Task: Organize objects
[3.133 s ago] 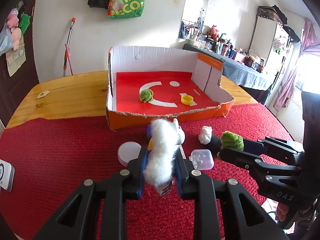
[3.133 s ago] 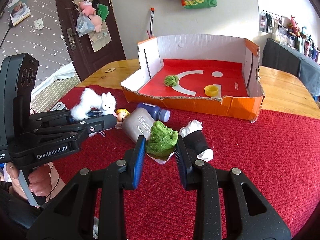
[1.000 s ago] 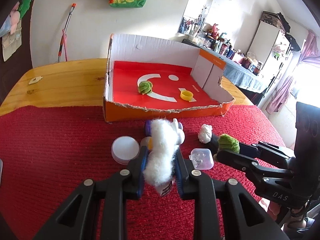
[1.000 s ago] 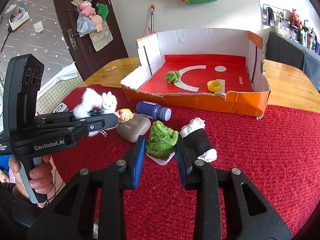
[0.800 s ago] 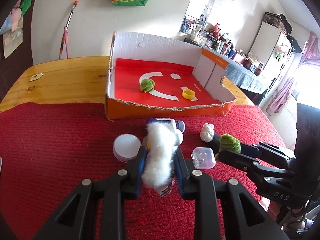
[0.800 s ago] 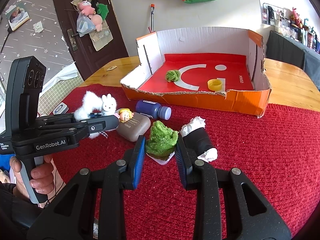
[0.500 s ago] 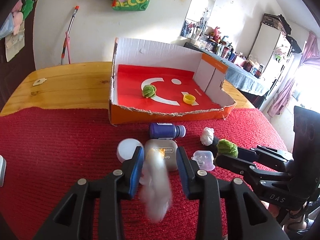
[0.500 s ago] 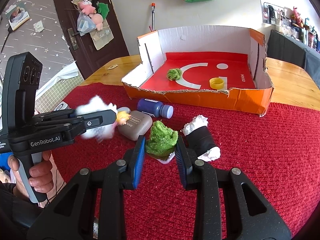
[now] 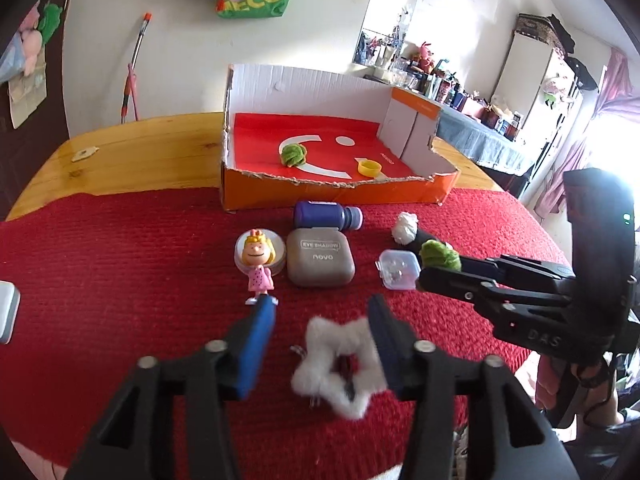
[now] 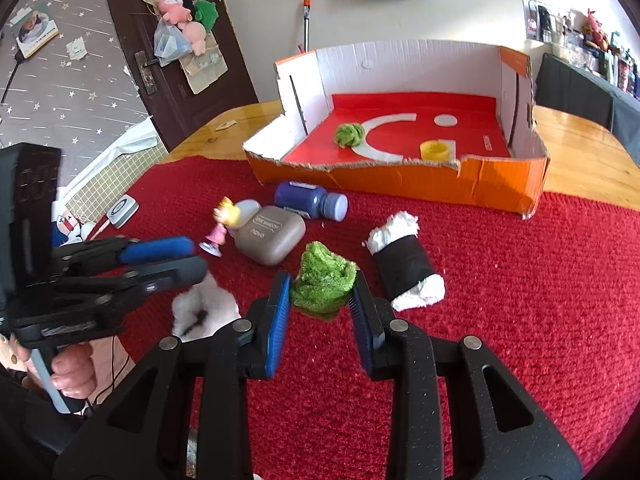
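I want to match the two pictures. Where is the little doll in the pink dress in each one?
Left wrist view: the doll stands left of centre, in front of a round white lid, beside the grey eyeshadow case.
Right wrist view: the doll leans at centre left, left of the same case.
Shared landmark: the orange box behind.

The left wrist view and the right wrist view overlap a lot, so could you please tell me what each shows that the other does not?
Only the left wrist view shows the small clear case and the round white lid behind the doll.

Only the right wrist view shows the dark door and the person's hand.

Both show the orange box, the purple bottle, the eye shadow case, the white fluffy toy between the left gripper's opening jaws, and the right gripper shut on the green fuzzy thing.
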A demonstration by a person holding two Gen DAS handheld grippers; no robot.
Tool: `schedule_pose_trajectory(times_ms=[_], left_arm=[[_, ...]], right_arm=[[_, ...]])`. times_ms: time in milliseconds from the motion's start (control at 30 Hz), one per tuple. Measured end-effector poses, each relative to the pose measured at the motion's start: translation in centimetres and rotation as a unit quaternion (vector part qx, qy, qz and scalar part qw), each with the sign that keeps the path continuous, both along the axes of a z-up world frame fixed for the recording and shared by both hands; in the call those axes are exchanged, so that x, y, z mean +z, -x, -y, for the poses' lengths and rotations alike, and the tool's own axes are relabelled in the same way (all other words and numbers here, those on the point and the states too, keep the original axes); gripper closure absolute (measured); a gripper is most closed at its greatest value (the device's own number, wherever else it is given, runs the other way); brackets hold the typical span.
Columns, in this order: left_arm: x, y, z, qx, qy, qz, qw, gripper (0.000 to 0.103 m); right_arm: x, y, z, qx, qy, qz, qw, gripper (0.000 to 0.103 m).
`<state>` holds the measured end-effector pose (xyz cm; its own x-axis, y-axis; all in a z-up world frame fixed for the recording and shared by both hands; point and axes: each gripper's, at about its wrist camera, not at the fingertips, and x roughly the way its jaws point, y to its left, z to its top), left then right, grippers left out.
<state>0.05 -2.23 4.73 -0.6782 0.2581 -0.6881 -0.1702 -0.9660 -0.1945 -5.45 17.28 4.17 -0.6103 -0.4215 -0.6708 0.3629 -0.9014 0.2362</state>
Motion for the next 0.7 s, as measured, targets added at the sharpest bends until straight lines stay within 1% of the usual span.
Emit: schedule_pose_trajectory(times_ms=[67, 133, 200, 267, 300, 367, 433, 467, 500, 567, 700], left_arm=[[-0.1, -0.5, -0.3, -0.008, 0.000, 0.002, 1.0000, 0.039], [-0.4, -0.8, -0.7, -0.014, 0.003, 0.002, 0.9999, 0.037], [-0.9, -0.8, -1.1, -0.018, 0.007, 0.007, 0.9998, 0.036], [-1.4, -0.7, -1.4, -0.025, 0.003, 0.016, 0.9996, 0.036], [-1.5, -0.7, -1.5, -0.027, 0.002, 0.018, 0.9995, 0.036], [-1.7, -0.9, -1.7, -0.031, 0.005, 0.017, 0.9994, 0.034], [-1.8, -1.1, -1.8, -0.029, 0.010, 0.014, 0.9994, 0.029], [-1.8, -1.1, -1.9, -0.027, 0.012, 0.012, 0.9995, 0.026], [-1.9, -1.2, -1.9, -0.025, 0.014, 0.012, 0.9995, 0.026], [-2.2, -1.1, -2.1, -0.025, 0.017, 0.015, 0.9994, 0.025], [-3.0, -1.1, -2.7, -0.020, 0.038, 0.016, 0.9989, 0.025]], right_arm=[[-0.4, -0.5, -0.1, -0.001, -0.004, 0.005, 1.000, 0.075], [-1.0, -1.1, -0.3, -0.008, -0.018, 0.008, 1.000, 0.075], [-1.7, -1.3, -0.6, -0.020, -0.029, 0.013, 0.999, 0.075], [-2.0, -1.5, -1.3, -0.025, -0.018, 0.016, 0.999, 0.075], [-1.9, -1.5, -1.4, -0.029, -0.020, 0.015, 0.999, 0.074], [-1.7, -1.6, -1.2, -0.034, -0.040, 0.006, 0.999, 0.073], [-1.6, -1.8, -1.0, -0.034, -0.051, 0.000, 0.998, 0.063], [-1.6, -1.8, -0.9, -0.037, -0.057, -0.005, 0.998, 0.046], [-1.5, -1.9, -0.9, -0.039, -0.062, -0.011, 0.997, 0.036], [-1.4, -2.0, -0.8, -0.042, -0.070, -0.022, 0.996, 0.036], [-1.5, -1.7, -1.1, -0.043, -0.070, -0.018, 0.996, 0.036]])
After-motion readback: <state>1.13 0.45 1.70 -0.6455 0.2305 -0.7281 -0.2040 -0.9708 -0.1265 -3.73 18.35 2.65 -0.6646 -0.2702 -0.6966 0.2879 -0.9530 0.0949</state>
